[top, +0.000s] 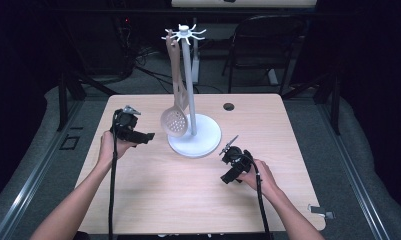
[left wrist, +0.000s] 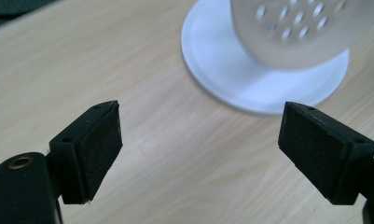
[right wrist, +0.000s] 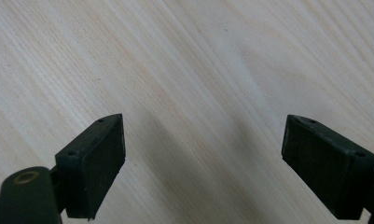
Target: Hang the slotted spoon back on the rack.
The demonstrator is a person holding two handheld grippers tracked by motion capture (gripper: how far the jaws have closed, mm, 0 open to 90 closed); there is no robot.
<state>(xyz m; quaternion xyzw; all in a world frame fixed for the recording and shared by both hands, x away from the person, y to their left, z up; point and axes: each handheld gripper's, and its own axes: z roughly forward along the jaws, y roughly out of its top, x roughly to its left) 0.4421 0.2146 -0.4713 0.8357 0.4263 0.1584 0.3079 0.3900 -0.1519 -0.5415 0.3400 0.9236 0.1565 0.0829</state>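
We find open desk (top: 178,195) before us; the white stand (top: 194,135) and hanging skimmer (top: 175,120) block the middle.

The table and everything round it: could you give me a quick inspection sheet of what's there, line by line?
Surface: pale wood table, with a small round hole near the far edge.
Job's things: white stand with hooks on top; a beige slotted spoon hangs from one hook, its bowl just above the base.
Clutter: nothing seen.
Grippers: left gripper open, nothing between its fingers, pointing at the stand's base; right gripper open over bare wood, holding nothing.
Cables: one black cable trails from each gripper along the forearm.
Surroundings: dark room, a chair behind the table, grey floor, a small clip by the near right corner.
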